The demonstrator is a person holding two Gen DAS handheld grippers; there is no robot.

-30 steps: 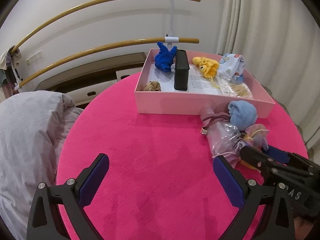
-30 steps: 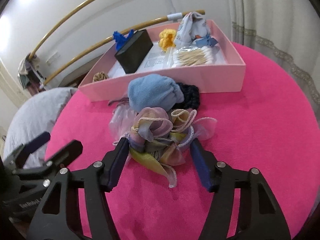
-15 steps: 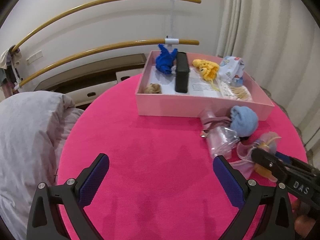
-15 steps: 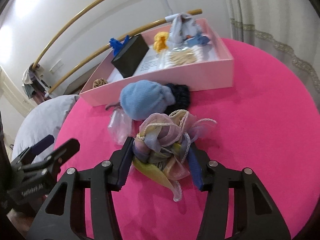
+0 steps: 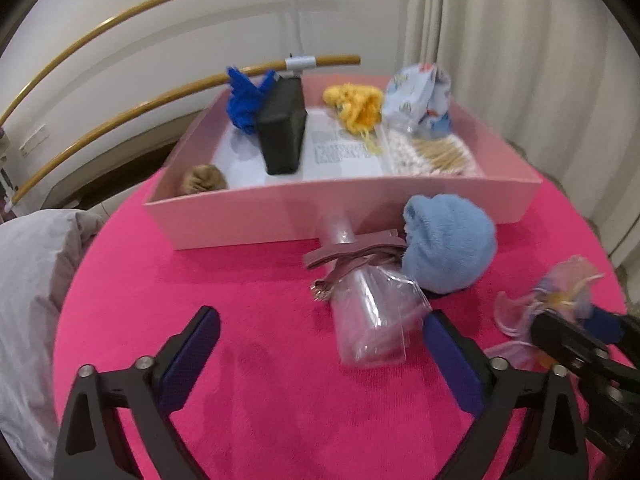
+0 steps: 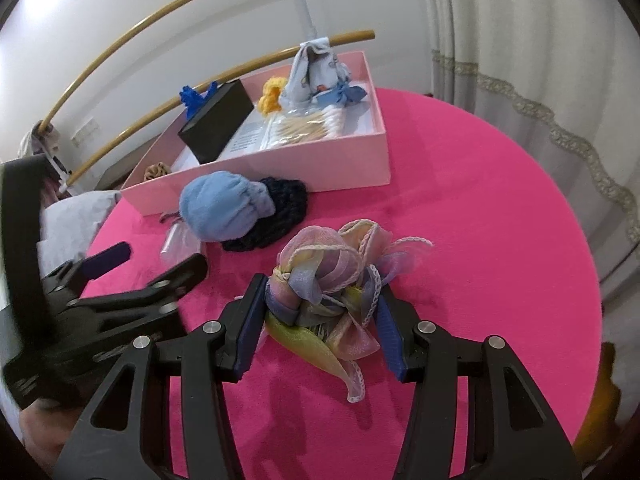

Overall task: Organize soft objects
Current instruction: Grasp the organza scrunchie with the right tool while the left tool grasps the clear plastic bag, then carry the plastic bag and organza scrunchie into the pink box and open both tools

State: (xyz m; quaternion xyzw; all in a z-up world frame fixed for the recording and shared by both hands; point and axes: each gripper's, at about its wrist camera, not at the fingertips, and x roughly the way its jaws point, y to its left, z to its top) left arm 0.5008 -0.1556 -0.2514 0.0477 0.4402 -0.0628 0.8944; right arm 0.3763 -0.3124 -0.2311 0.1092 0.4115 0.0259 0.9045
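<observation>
The right gripper (image 6: 320, 312) is clamped on a pastel organza scrunchie (image 6: 332, 276), its blue pads pressing the gauzy folds from both sides, with a yellow-green tail of fabric trailing toward the camera. The bundle sits low over the pink counter (image 6: 480, 220); whether it touches the surface cannot be told. In the left wrist view the same scrunchie (image 5: 560, 296) shows at the right edge, pinched in the black fingers.

The left gripper (image 5: 320, 344) has its jaws wide apart and holds nothing, hovering above the counter (image 5: 260, 400). Just ahead of its right finger lies a clear plastic bag (image 5: 372, 320) with a mauve strap (image 5: 352, 256) across it. Beside the bag rests a light blue plush ball (image 5: 448, 248), which leans on a dark knitted piece (image 6: 276, 216) seen from the right wrist.

Behind these stands a pink box (image 5: 280, 220), its front wall close to the plush ball. Inside it are a blue knitted item (image 5: 244, 100), a black case (image 5: 282, 132) standing on edge, a yellow knitted item (image 5: 356, 108), a printed cloth pouch (image 5: 416, 100), cotton swabs (image 5: 432, 152) and a small brown scrunchie (image 5: 202, 178).
</observation>
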